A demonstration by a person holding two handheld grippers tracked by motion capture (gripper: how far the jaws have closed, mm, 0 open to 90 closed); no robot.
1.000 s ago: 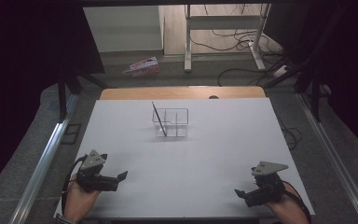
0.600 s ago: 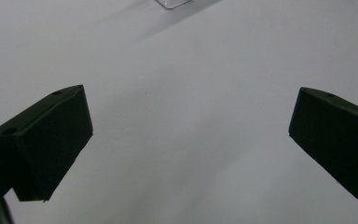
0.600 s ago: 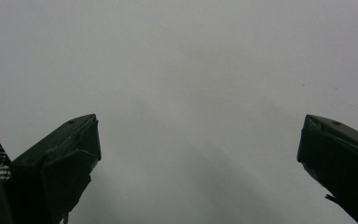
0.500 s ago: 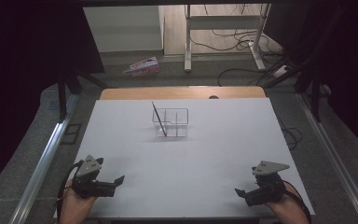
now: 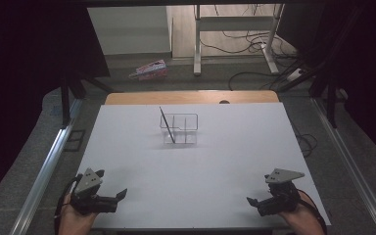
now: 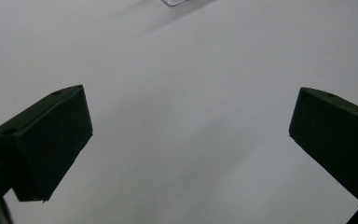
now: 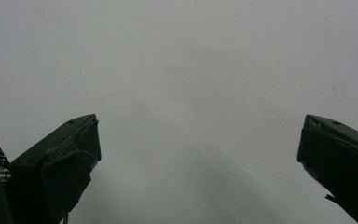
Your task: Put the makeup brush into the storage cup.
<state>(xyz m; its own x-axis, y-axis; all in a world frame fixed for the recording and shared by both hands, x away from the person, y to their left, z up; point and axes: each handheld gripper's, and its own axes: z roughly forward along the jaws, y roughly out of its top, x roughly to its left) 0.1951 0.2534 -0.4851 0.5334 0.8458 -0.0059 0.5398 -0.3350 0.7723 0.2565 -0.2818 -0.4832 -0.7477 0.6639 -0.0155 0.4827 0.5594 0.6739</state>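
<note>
I am looking down from the high view at a white table (image 5: 215, 161) whose sheet is taking up most of the middle of the frame, with a strip of bare wood (image 5: 127, 98) showing along its far edge. The thing nearest my grippers is a clear divided box (image 5: 181, 128), sitting just above the centre of the frame — its walls are see-through, a cross of thin partitions is splitting it into small compartments, and it is throwing a faint shadow on the sheet below it. A thin dark stick (image 5: 167, 125) is leaning in it, its top tilting toward the upper left and its foot resting at the box's lower left part; I cannot tell which compartment it is standing in. My left gripper (image 5: 119, 196) is lying at the lower left of the frame and my right gripper (image 5: 252, 201) at the lower right, both well apart from the box and from each other, each pointing inward across the sheet. In the left gripper view the two black jaws are standing wide apart with nothing between them, and a corner of the clear box is peeking in at the top edge. In the right gripper view the jaws are likewise spread wide over bare white sheet — gripping nothing.
</note>
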